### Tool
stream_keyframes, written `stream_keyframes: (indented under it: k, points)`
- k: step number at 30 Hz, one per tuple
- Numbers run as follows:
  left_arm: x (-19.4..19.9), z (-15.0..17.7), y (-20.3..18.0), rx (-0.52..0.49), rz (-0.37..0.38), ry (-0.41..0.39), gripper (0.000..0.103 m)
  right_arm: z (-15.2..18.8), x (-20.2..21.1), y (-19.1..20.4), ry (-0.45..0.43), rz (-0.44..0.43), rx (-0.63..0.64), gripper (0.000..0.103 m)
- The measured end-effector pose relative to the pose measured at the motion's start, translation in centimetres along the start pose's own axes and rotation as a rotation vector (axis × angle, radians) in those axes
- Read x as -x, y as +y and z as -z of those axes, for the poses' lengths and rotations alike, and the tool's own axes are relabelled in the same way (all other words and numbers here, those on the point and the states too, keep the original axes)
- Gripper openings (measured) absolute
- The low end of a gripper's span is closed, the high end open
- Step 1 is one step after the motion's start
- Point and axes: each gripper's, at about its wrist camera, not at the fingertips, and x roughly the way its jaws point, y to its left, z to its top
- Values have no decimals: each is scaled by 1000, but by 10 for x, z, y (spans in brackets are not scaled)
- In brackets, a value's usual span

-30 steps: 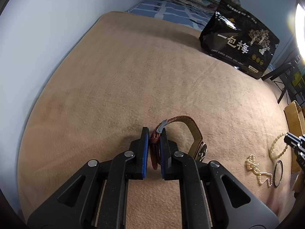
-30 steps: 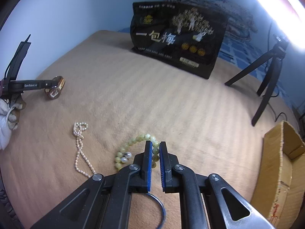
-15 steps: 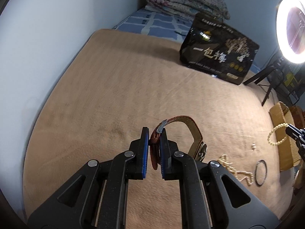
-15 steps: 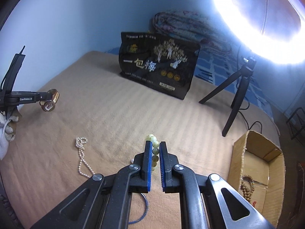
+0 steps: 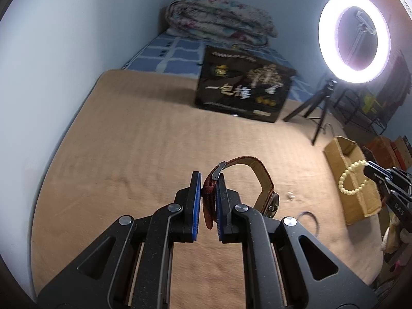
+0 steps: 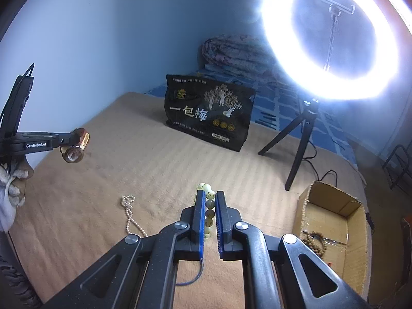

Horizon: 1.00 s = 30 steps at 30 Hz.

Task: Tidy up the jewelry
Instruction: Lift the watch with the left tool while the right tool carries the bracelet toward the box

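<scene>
My left gripper point(image 5: 208, 180) is shut on the red-brown strap of a wristwatch point(image 5: 265, 180), which hangs in the air above the tan blanket point(image 5: 141, 141); its round case dangles to the right. In the right wrist view the same watch point(image 6: 74, 149) hangs at far left. My right gripper point(image 6: 210, 197) is shut on a pale green bead bracelet point(image 6: 209, 206), lifted off the blanket. The bracelet point(image 5: 352, 180) also shows as a loop in front of the cardboard box point(image 5: 360, 188) in the left wrist view. A pearl necklace point(image 6: 130, 213) and a thin dark ring point(image 5: 309, 219) lie on the blanket.
The open cardboard box point(image 6: 332, 221) at the blanket's right edge holds a brown bead bracelet point(image 6: 315, 242). A black printed bag point(image 6: 208, 113) stands at the back. A lit ring light point(image 6: 332, 38) on a tripod point(image 6: 298, 149) stands right of it. A folded quilt point(image 5: 219, 23) lies behind.
Both grippers have risen off the blanket with their loads. The green bracelet left the surface and now hangs in the right gripper; the watch hangs higher. More of the room and the box shows.
</scene>
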Motion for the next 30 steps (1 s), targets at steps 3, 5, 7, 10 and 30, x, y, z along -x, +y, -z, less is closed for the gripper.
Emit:
stream_keyframes:
  k: [3,5,7,10,30]
  points:
    - [11,1,-19,-20,23,-14,8,2,13,-5,-14,2,-12,5]
    - [16,1,-32,-39,36,-23,8,4,22,-10,-23,5,-21,5]
    - [20,2,-46,-55,50,-30,8,6,29,-15,-30,8,-29,5]
    - [27,4,-68,-85,74,-39,8,9,39,-24,-39,16,-43,5]
    - [26,22,-206,-199,251,-35,8,41,90,-102,-61,95,-155,5]
